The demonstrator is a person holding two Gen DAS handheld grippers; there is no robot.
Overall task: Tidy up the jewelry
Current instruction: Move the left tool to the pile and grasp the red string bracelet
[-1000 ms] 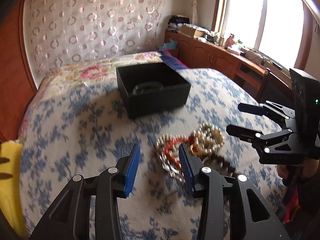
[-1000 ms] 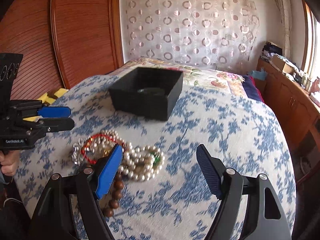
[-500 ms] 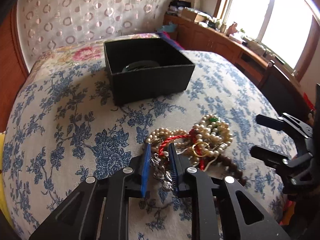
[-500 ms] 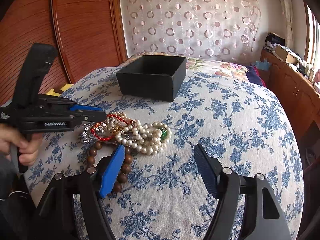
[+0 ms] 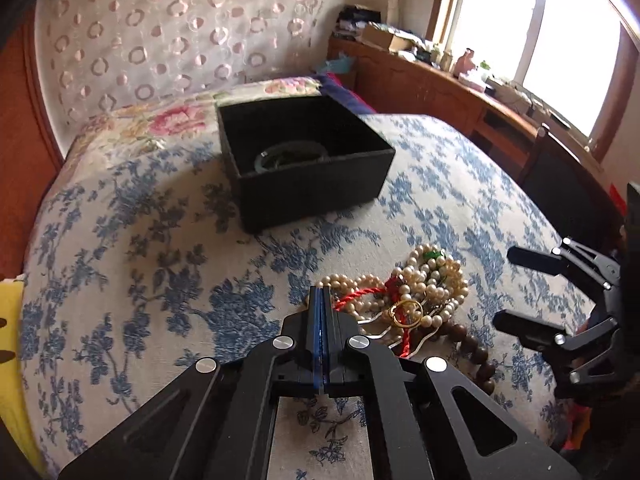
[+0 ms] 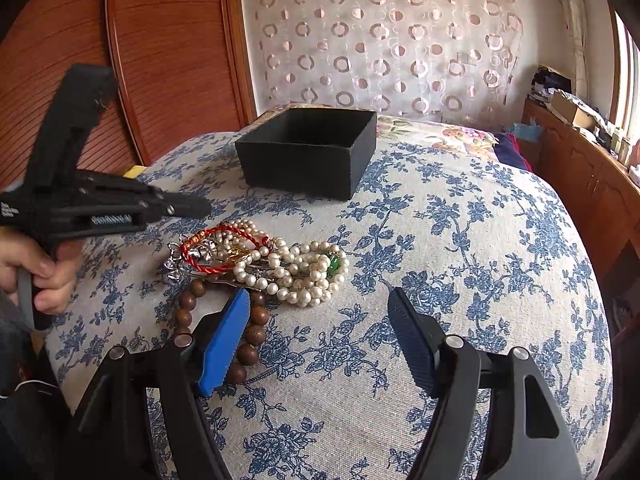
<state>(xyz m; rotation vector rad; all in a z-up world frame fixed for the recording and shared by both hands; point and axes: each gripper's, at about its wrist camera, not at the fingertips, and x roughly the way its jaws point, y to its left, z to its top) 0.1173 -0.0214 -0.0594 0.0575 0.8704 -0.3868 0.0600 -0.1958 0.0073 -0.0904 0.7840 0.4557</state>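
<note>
A tangled pile of jewelry [image 5: 416,296] lies on the blue-flowered cloth: pearl strands [image 6: 304,268], a red cord bracelet [image 6: 208,252], a gold ring [image 5: 406,314], silver pieces and brown wooden beads [image 6: 248,332]. A black open box [image 5: 308,164] stands beyond it with a dark bangle [image 5: 290,156] inside. My left gripper [image 5: 322,300] is shut, its tips at the pile's left edge; nothing shows between the pads. In the right wrist view the left gripper [image 6: 196,206] hovers above the pile. My right gripper [image 6: 320,320] is open, just in front of the pile.
The cloth-covered table [image 6: 460,240] curves down at its edges. A patterned curtain [image 6: 380,40] and wooden panels [image 6: 160,60] stand behind. A wooden cabinet [image 5: 440,92] with clutter runs under the window at right. A yellow object [image 5: 10,340] lies at far left.
My left gripper closed from wide open to fully shut and lifted slightly at the pile's left edge. My right gripper drew back a little and stayed open. The pile stayed put.
</note>
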